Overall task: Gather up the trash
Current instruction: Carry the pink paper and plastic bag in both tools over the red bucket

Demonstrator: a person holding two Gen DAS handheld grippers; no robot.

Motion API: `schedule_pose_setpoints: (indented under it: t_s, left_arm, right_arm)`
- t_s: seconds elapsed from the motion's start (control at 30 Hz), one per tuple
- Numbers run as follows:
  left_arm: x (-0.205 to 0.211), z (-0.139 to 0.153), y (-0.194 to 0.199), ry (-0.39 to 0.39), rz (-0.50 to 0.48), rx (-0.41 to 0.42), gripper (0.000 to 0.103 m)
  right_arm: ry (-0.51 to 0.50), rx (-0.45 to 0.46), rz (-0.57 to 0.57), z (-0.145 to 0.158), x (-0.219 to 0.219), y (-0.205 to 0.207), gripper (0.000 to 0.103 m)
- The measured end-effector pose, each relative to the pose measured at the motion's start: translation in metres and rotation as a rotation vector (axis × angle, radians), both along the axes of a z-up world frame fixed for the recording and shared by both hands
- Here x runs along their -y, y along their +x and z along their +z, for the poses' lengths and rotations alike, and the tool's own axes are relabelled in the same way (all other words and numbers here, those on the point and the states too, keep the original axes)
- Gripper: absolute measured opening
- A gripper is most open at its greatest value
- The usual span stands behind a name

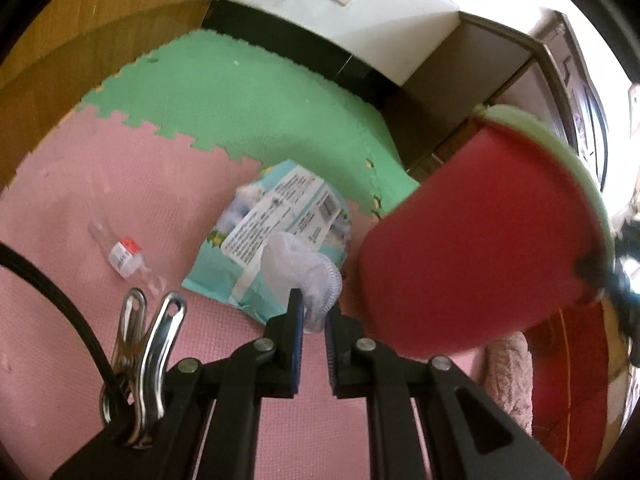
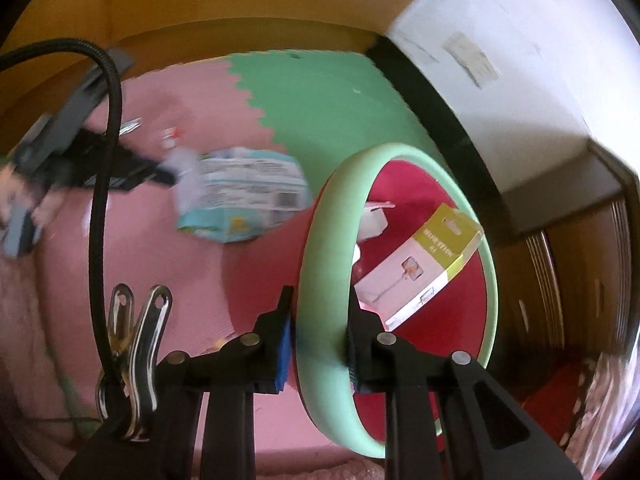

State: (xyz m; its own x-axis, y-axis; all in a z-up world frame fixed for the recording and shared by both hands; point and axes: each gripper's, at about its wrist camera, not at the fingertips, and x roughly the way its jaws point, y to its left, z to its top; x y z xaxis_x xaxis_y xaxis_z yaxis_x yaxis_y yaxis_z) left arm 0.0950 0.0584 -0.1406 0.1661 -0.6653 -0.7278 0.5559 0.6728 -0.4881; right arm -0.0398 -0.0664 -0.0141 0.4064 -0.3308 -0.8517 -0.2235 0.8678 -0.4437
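My left gripper (image 1: 316, 308) is shut on a white mesh foam net (image 1: 304, 268), held just above a teal printed package (image 1: 280, 216) lying on the floor mats. A small clear bottle with a red and white label (image 1: 124, 254) lies to the left. My right gripper (image 2: 320, 300) is shut on the pale green rim of a red bucket (image 2: 400, 168), which hangs tilted in the air (image 1: 472, 240). Inside the bucket lie a yellow-green and white box (image 2: 424, 264) and a white scrap (image 2: 374, 220). In the right wrist view the left gripper (image 2: 160, 172) appears blurred beside the package (image 2: 244, 196).
Pink foam mats (image 1: 120, 184) and green foam mats (image 1: 248, 96) cover the floor up to a black baseboard (image 1: 288, 40) and a white wall. Wooden panelling stands at the left, dark wooden furniture (image 1: 520, 72) at the right. A pink fluffy cloth (image 1: 508, 380) and a red rug (image 1: 568, 360) lie near right.
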Motion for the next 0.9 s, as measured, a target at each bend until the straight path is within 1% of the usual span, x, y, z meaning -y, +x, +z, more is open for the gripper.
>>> schedule_pose_setpoints:
  t_s: [0.17,0.3,0.47,0.6,0.67,0.73,0.8,0.9]
  left_arm:
    - [-0.011,0.038,-0.013,-0.041,0.005,0.080,0.010]
    - [-0.023,0.063,-0.028,-0.052,-0.006,0.137,0.010]
    - [-0.045,0.091,-0.044,-0.045,-0.015,0.176,0.010]
    - [-0.058,0.120,-0.057,-0.068,-0.023,0.201,0.010]
    - [-0.060,0.140,-0.068,-0.069,-0.036,0.239,0.010]
    - [-0.059,0.161,-0.080,-0.073,-0.058,0.277,0.010]
    - [-0.056,0.180,-0.092,-0.087,-0.084,0.308,0.010]
    - [-0.049,0.200,-0.111,-0.110,-0.131,0.324,0.010]
  right_arm:
    - [-0.014,-0.029,0.135,-0.011,-0.051,-0.028,0.022]
    - [0.050,-0.025,0.190,-0.011,-0.077,-0.051,0.022]
    - [0.081,-0.012,0.242,-0.012,-0.097,-0.073,0.021]
    - [0.122,0.006,0.253,-0.012,-0.103,-0.085,0.021]
    - [0.146,0.076,0.251,-0.007,-0.105,-0.091,0.023]
    - [0.182,0.176,0.229,0.006,-0.107,-0.101,0.028]
    - [0.241,0.291,0.195,0.022,-0.104,-0.111,0.030]
    - [0.319,0.383,0.138,0.036,-0.094,-0.119,0.030]
